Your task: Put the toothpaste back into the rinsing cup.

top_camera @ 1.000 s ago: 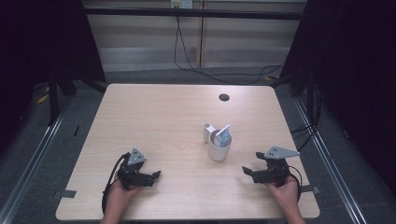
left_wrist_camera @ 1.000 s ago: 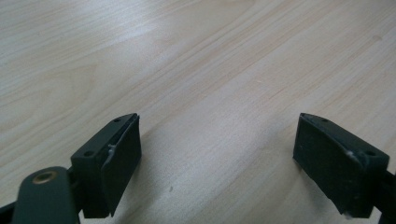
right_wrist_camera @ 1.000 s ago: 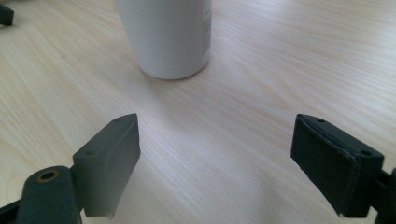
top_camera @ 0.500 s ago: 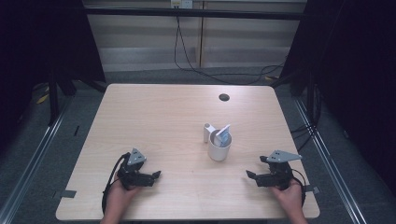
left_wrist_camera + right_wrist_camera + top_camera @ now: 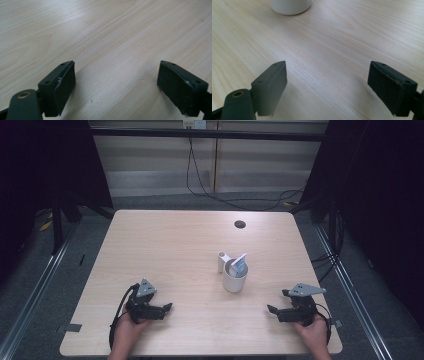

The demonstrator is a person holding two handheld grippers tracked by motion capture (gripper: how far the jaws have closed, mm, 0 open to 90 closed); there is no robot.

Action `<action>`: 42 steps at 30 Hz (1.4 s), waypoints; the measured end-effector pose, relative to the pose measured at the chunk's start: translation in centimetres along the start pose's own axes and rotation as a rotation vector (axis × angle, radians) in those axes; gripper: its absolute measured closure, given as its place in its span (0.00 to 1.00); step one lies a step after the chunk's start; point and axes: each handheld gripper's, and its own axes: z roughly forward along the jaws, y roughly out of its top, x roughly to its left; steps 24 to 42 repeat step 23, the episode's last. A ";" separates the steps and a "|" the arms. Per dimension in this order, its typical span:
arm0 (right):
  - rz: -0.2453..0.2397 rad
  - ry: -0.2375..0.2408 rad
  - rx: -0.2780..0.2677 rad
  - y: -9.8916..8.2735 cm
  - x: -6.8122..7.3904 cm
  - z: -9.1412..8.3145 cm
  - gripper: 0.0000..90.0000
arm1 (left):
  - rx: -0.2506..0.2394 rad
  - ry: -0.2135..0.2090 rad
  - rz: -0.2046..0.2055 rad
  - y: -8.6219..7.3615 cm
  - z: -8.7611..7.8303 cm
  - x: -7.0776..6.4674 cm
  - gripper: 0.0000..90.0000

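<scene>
Two grippers sit low near the front edge of the pale wood-grain bench (image 5: 165,250), both w/ jaws spread wide and nothing between them: left gripper (image 5: 166,307) at front-left, right gripper (image 5: 270,309) at front-right, each held in a hand. Work piece is the white cylindrical cup (image 5: 234,279), upright near bench centre, nearer the right gripper but well apart from both; a light-blue flat piece (image 5: 239,263) leans out of its top, and a small white tube-like part (image 5: 221,261) stands just behind it, touching or nearly so, can't tell. Right gripper view shows the cup's base (image 5: 290,6) ahead and left of the jaws' centre line, so a straight push forward would likely miss it or clip it w/ one jaw and tip it, spilling the blue piece. Cup looks light and smooth, so a one-sided nudge could slide it into the white tube part and knock that over. Closing too high on the rim risks squeezing the leaning piece, not the wall. Left gripper view has bare wood between its jaws, so no support for the cup from that side yet.
</scene>
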 end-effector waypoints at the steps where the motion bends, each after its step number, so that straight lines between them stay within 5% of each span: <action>1: -0.001 0.002 0.002 -0.1 0.0 0.0 0.17 | 0.000 0.000 0.000 0.0 0.0 0.0 0.17; 11: -0.003 -0.016 0.048 -0.2 0.0 0.3 0.17 | 0.000 0.000 -0.001 0.0 0.0 0.0 0.17; 42: -0.002 -0.008 0.051 -0.3 -0.1 0.3 0.16 | 0.001 0.002 0.000 0.0 0.0 0.0 0.17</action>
